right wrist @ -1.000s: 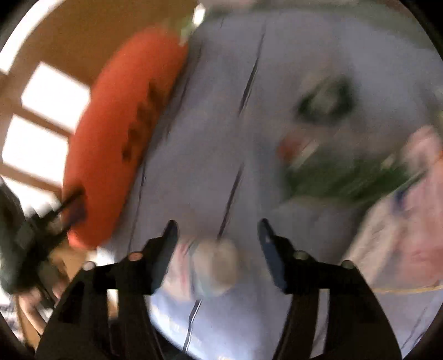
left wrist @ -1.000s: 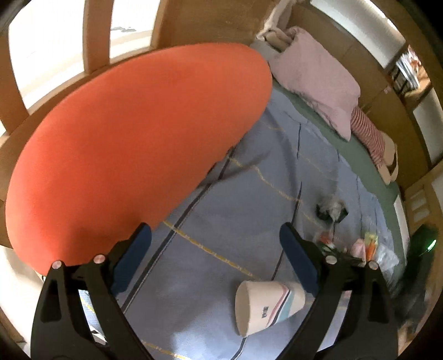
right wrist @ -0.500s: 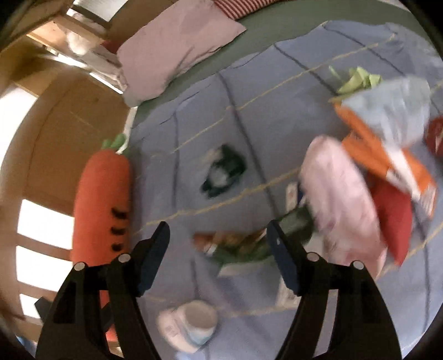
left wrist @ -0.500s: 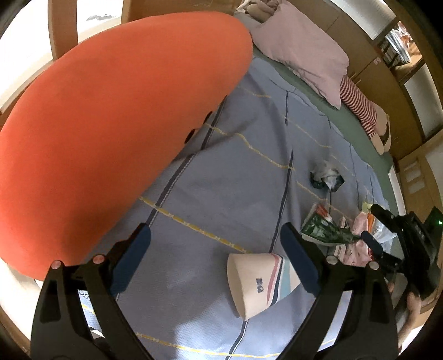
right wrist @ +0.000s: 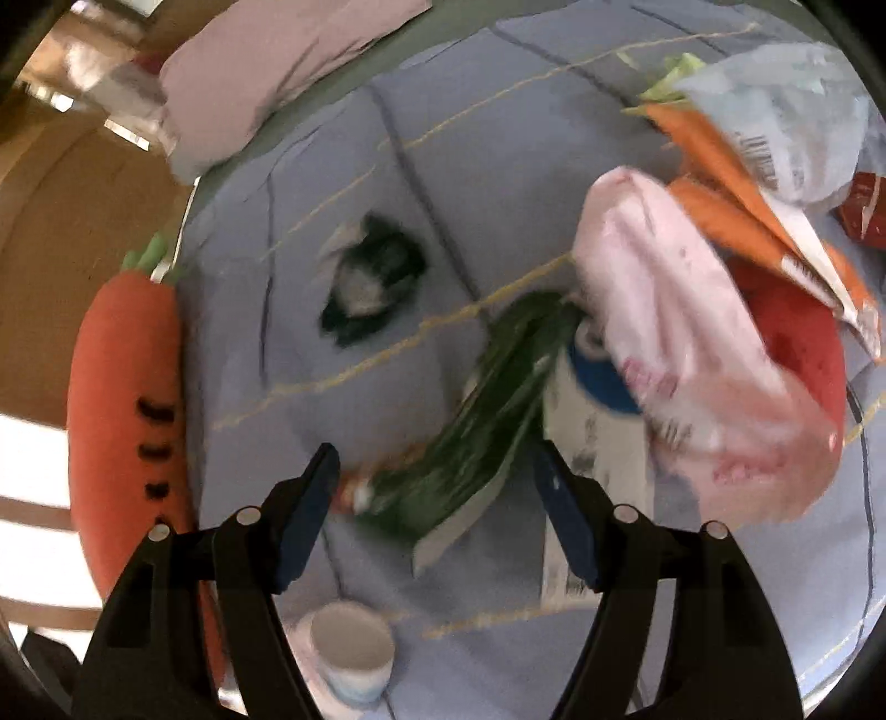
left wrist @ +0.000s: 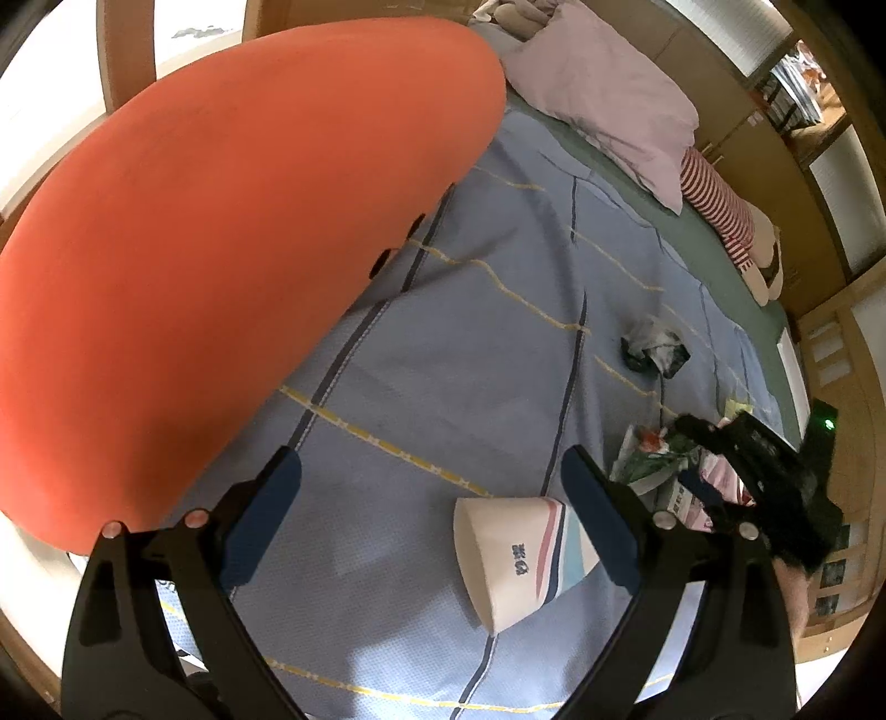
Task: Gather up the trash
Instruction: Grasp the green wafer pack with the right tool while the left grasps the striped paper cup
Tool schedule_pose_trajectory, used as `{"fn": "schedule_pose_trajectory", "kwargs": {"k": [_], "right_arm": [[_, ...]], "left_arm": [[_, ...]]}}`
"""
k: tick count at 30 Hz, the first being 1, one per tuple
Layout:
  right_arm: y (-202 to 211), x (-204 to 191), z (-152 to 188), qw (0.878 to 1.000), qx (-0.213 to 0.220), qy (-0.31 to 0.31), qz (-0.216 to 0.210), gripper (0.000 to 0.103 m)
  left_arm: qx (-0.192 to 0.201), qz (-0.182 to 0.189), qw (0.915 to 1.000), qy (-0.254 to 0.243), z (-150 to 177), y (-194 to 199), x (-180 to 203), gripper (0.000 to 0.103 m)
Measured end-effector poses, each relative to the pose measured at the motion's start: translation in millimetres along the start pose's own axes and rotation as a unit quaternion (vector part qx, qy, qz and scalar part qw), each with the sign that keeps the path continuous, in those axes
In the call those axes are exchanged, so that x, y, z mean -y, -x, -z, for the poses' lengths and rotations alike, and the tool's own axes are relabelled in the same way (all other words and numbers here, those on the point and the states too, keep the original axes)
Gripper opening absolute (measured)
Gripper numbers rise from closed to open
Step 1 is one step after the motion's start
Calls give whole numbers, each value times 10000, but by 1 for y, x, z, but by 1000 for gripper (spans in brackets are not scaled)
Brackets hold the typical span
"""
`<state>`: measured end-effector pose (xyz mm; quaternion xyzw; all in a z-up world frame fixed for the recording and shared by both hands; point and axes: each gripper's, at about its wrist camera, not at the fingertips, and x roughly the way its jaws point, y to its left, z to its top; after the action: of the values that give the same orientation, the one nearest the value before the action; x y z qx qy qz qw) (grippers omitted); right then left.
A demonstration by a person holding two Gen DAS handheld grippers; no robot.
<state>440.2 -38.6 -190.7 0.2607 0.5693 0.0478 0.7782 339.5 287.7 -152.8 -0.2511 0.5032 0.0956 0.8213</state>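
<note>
Motion blur smeared the green wrapper (right wrist: 487, 421) and pink bag (right wrist: 692, 354), leaving their print unreadable. At 9 o'clock the carrot plush (left wrist: 210, 266) ran off frame. The left fingers (left wrist: 601, 529) hid the paper cup's (left wrist: 520, 559) base.

Your left wrist view is sharp and evenly lit, with blown-out daylight behind the curved wooden slats (left wrist: 119, 52) at its upper left. Your right wrist view is smeared by motion blur, worst on the long green plastic wrapper (right wrist: 482, 421). Both views bend strongly toward dark, vignetted corners.
</note>
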Motion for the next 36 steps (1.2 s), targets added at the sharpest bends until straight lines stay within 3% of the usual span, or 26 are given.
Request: {"fn": "schedule_pose_trajectory", "kwargs": {"k": [2,5,7,10,11,12,16,20,25,30,34,36], "right_arm": [[-7,-1,-4,9998,-31,122,-160,72],[-21,-14,-1,9961,-279,830,142,71],[-26,-28,6,9854,-530,1550,459,70],[-25,-43,23,9631,-421,2412,1116,69],[-25,-45,26,9592,-406,2531,1193,64],[-27,-45,29,9534,-429,2670,1341,45],[-16,-37,40,9564,-333,2646,1189,37],[16,-25,49,9649,-212,2411,1024,37],[65,-22,62,9678,-52,2400,763,37],[113,8,76,9764,67,2101,495,37],[133,32,99,9809,57,1900,401,37],[138,44,107,9819,45,1851,397,37]], "left_arm": [[-9,-23,10000,-12,0,0,0,95],[-46,-4,10000,36,-1,-1,-1,95],[-59,8,10000,60,0,-1,-1,95],[-75,36,10000,26,0,-1,1,95],[-91,48,9999,14,0,-2,2,95],[-109,56,9999,8,0,-3,2,95],[-206,70,9997,-145,1,-6,6,95],[-412,259,9949,-889,8,-13,28,96],[-681,433,9760,-2021,25,-26,59,97],[-702,582,9368,-3376,47,-37,88,100],[-847,277,9110,-4026,64,-64,103,100],[-981,292,9077,-4069,67,-75,104,99]]}}
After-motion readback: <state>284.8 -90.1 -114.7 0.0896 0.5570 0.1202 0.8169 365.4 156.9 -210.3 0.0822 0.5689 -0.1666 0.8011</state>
